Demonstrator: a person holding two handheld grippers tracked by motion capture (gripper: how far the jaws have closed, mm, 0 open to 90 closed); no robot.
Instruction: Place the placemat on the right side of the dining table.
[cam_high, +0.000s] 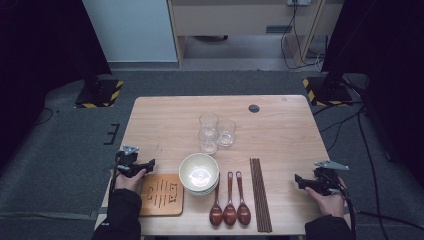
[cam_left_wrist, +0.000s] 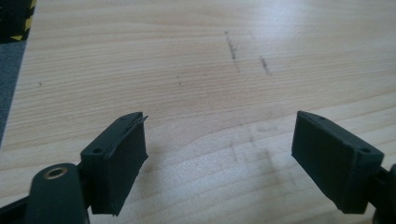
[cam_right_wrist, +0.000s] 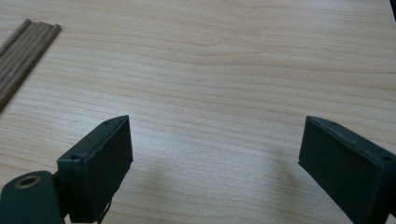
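Here, three spoons (cam_high: 229, 200), three glasses (cam_high: 216, 131); both grippers' jaws gape, holding nothing.

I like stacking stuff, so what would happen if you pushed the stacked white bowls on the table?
The stack of white round bowls would probably slide on the smooth wooden table rather than tip, since it sits low and wide. The bowls look glossy like ceramic, so likely heavy, slippery and breakable. A hard push might shift the top bowl.
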